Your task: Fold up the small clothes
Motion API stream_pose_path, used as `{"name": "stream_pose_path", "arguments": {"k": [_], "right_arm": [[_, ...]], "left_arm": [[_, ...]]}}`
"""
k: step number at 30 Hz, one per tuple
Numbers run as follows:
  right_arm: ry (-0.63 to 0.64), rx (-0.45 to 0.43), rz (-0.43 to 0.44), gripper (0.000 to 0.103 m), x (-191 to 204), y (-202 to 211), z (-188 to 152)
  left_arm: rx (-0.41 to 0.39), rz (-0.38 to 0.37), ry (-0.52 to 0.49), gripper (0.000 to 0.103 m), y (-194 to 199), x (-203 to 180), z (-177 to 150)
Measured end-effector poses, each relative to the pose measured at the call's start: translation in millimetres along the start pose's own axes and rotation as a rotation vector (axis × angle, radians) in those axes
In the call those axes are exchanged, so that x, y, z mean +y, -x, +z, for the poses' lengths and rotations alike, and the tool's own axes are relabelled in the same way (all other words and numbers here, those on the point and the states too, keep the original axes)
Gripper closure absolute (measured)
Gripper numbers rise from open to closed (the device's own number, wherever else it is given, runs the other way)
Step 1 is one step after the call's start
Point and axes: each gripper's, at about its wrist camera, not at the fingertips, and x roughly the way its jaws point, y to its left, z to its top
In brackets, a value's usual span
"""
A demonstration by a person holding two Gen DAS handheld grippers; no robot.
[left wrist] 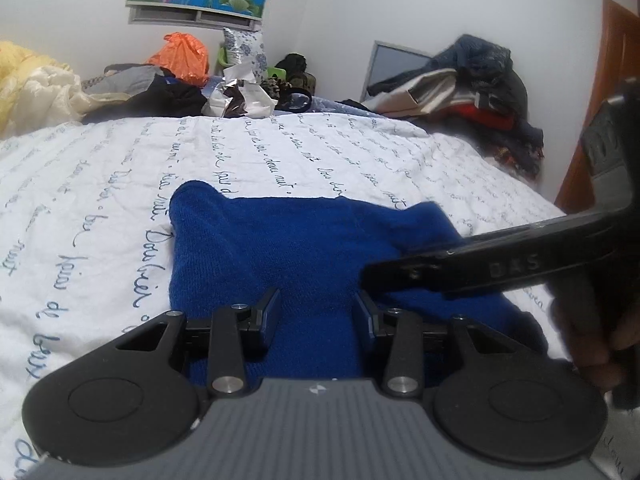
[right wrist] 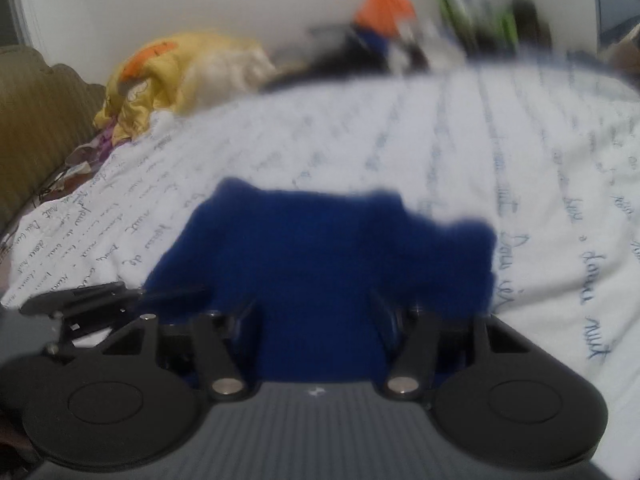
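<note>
Hovering over the blue knit garment (left wrist: 280, 248) on the white bedspread (left wrist: 100, 184), we keep both the left gripper (left wrist: 318, 308) and the right gripper (right wrist: 316, 312) parted, gripping nothing; open bedspread surrounds its edges.

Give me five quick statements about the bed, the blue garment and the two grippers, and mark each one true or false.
1. The blue knit garment lies on a white bedspread printed with handwriting. True.
2. The left gripper has its jaws pinched shut on the garment. False: its jaws stand apart, with blue fabric showing in the gap.
3. An orange bag sits among the clutter at the far end of the bed. True.
4. The garment is red. False: it is deep blue.
5. In the left wrist view, the right gripper reaches in from the right over the garment. True.
</note>
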Motion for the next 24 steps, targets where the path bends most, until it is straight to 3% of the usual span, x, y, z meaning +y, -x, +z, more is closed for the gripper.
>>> {"name": "stream_pose_path", "arguments": {"k": [2, 5, 6, 11, 14, 15, 16, 17, 18, 20, 23, 24], "right_arm": [[-0.087, 0.017, -0.002, 0.044, 0.3, 22.3, 3.2], [-0.179, -0.049, 0.116, 0.041, -9.1, 75.8, -11.1], [-0.219, -0.050, 0.133, 0.040, -16.4, 88.7, -20.6], [-0.391, 0.072, 0.160, 0.038, -48.4, 98.2, -63.3], [-0.405, 0.149, 0.193, 0.039, -43.3, 82.4, -76.0], [-0.410, 0.142, 0.227, 0.040, -40.9, 81.4, -79.2], [-0.425, 0.150, 0.259, 0.057, -39.7, 78.0, -80.7], [-0.423, 0.170, 0.264, 0.076, -37.6, 74.0, -80.4], [-0.400, 0.187, 0.246, 0.089, -33.3, 70.9, -79.7], [-0.322, 0.176, 0.233, 0.090, -22.0, 75.9, -76.3], [-0.200, 0.195, 0.167, 0.089, -7.4, 76.8, -79.1], [-0.175, 0.164, 0.174, 0.086, -7.4, 78.1, -83.0]], "left_arm": [[-0.005, 0.011, 0.030, 0.054, 17.9, 1.8, 1.3], [-0.038, -0.030, 0.163, 0.011, 63.5, 15.1, -5.2], [-0.033, -0.025, 0.214, 0.008, 76.1, 19.6, -10.2], [0.146, -0.132, 0.440, 0.014, 85.1, 35.7, -39.4], [0.160, -0.136, 0.451, 0.014, 80.0, 32.0, -42.4], [0.169, -0.140, 0.454, 0.020, 77.4, 31.2, -40.8], [0.179, -0.135, 0.455, 0.033, 74.7, 30.7, -39.3], [0.206, -0.108, 0.450, 0.084, 70.2, 31.3, -37.2], [0.235, -0.059, 0.437, 0.087, 67.7, 34.1, -33.9], [0.259, -0.064, 0.448, 0.086, 70.0, 46.8, -31.5], [0.253, -0.038, 0.357, 0.080, 73.2, 47.8, -35.0], [0.250, -0.030, 0.328, 0.074, 75.9, 43.4, -35.4]]}}
